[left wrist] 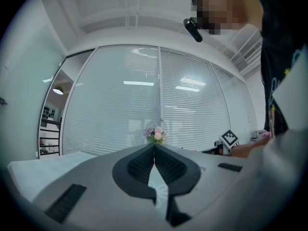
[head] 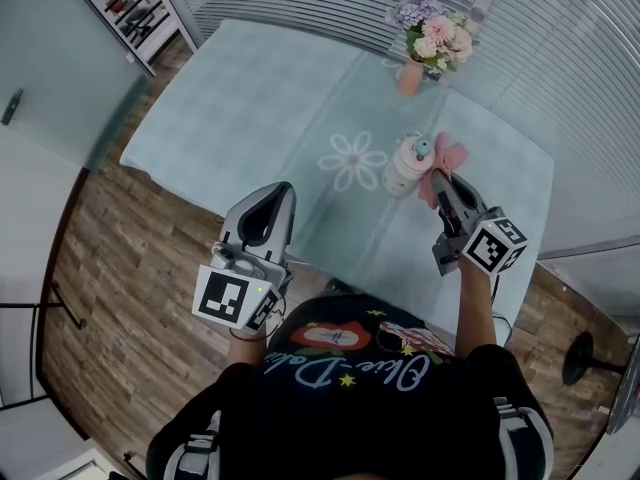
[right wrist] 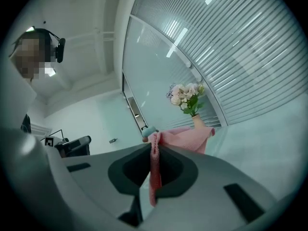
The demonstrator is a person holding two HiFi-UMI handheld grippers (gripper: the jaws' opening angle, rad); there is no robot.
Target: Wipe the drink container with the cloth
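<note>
– Wood floor, blinds all round, pale blue table with a flower vase at the far end... why's one tool just parked?

– lol, my left gripper is pressed together on nothing and sits at the near edge, out of the way I'd say. My right gripper pinches the pink cloth up against the drink container mid-table, so it looks like wiping to me.

Left hand-held gripper low, jaws together; right hand-held gripper forward, jaws tight on cloth.
</note>
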